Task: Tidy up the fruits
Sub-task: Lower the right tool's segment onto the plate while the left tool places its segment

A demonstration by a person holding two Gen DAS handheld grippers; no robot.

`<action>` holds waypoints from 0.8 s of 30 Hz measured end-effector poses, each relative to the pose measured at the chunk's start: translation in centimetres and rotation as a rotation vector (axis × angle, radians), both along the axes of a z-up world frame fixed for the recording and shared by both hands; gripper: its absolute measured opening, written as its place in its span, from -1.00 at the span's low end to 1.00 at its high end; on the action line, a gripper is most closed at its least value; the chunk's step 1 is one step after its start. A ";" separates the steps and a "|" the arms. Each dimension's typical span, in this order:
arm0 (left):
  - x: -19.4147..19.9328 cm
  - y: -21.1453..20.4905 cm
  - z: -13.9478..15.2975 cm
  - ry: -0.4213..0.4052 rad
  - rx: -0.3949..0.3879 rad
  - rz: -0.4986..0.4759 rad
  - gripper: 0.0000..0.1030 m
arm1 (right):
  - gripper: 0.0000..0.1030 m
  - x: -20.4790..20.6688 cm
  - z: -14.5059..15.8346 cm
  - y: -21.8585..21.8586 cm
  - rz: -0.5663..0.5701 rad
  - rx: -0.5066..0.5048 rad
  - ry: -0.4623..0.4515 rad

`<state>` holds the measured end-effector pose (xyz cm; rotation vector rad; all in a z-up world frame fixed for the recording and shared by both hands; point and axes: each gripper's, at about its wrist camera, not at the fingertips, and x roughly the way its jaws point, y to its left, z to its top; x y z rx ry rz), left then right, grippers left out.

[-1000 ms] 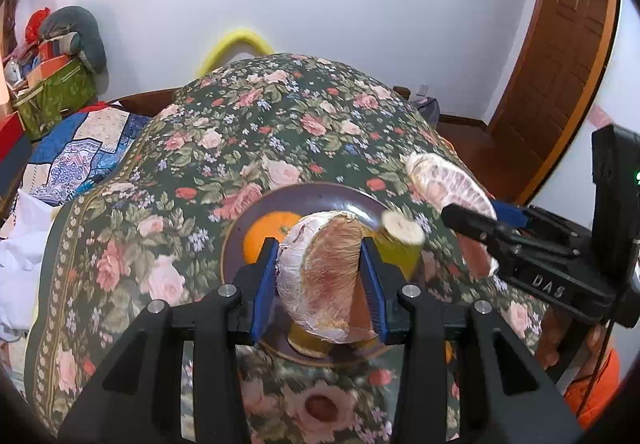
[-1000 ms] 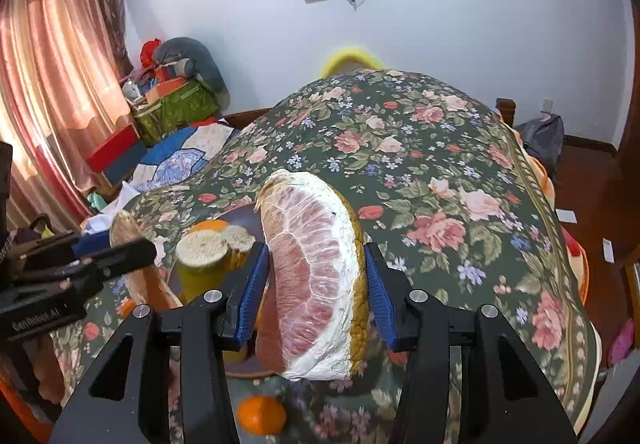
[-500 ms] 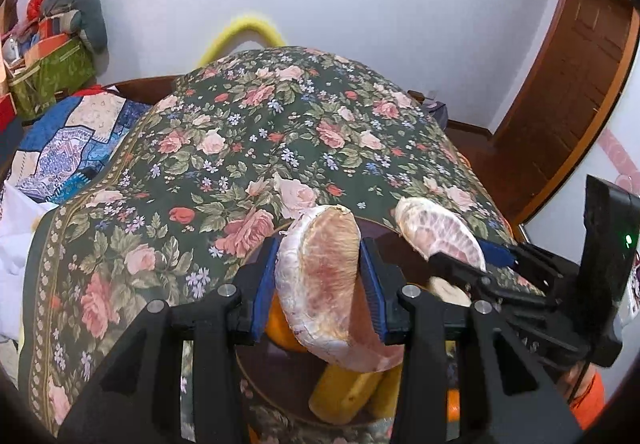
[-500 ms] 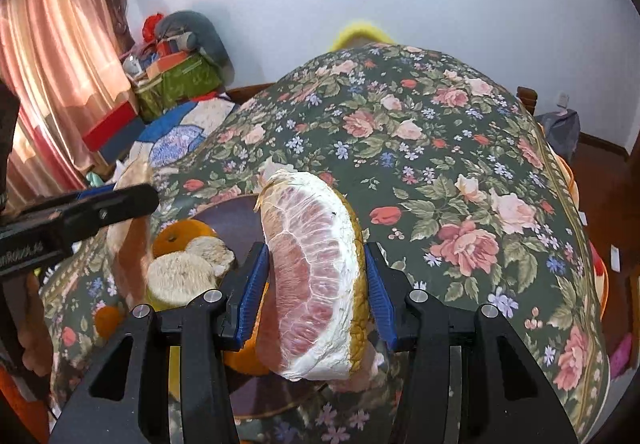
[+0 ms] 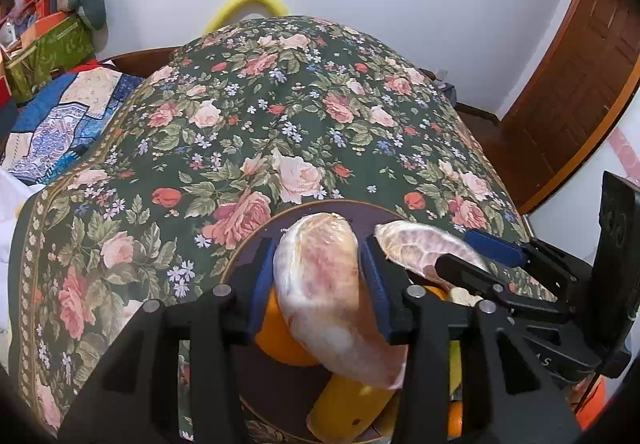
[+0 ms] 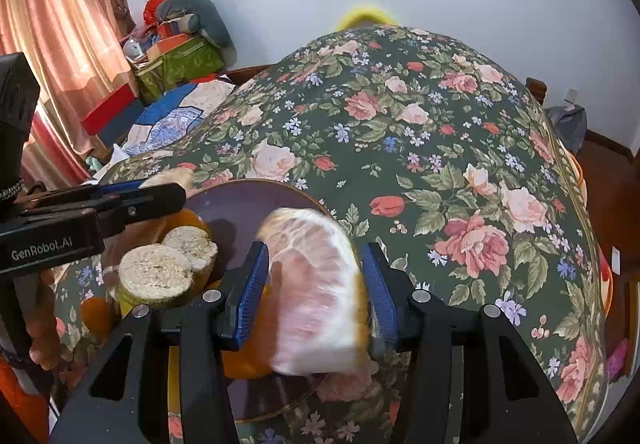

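Observation:
My left gripper (image 5: 316, 244) hangs over a dark plate (image 5: 360, 210), and its jaws are opening. A peeled pomelo wedge (image 5: 324, 292) stands between them; thin gaps show at both pads, and its lower end rests on the fruit below. Under it lie an orange (image 5: 280, 340) and a banana (image 5: 344, 408). My right gripper (image 6: 315, 248) is shut on a second pomelo wedge (image 6: 316, 296), blurred, low over the plate (image 6: 240, 200). Each gripper also shows in the other's view: the right gripper (image 5: 472, 256) and the left gripper (image 6: 120, 200).
Two cut pomelo rind ends (image 6: 156, 276) sit on the plate's left side. A small orange (image 6: 96, 314) lies on the floral tablecloth (image 6: 440, 148) beside the plate. Boxes and a cushion (image 6: 188, 44) are piled at the far left wall. A wooden door (image 5: 580, 84) stands at the right.
Both grippers moved forward and down with their wedges, coming low over the plate. The left jaws have widened around their wedge. The right wedge is now blurred.

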<state>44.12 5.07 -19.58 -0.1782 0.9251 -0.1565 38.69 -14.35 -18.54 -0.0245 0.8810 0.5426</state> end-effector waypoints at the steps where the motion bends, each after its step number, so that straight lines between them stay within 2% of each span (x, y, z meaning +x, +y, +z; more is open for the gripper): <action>1: -0.2 -0.1 0.1 -0.005 0.004 -0.002 -0.04 | -0.10 0.0 0.1 0.0 0.003 0.001 -0.002; 6: -1.1 -0.6 1.3 -0.034 0.041 -0.010 0.03 | -0.10 -0.5 0.8 -0.2 -0.006 -0.009 -0.019; 8: -1.6 -0.5 1.8 -0.045 0.047 -0.003 0.11 | -0.10 -0.8 1.1 -0.4 -0.011 -0.007 -0.021; 16: -4.7 0.0 3.9 -0.067 0.065 0.025 0.12 | -0.10 -2.8 3.4 -1.5 -0.036 0.010 -0.040; 24: -9.0 0.3 6.6 -0.102 0.064 0.036 0.13 | -0.10 -6.6 6.4 -2.2 -0.048 0.033 -0.077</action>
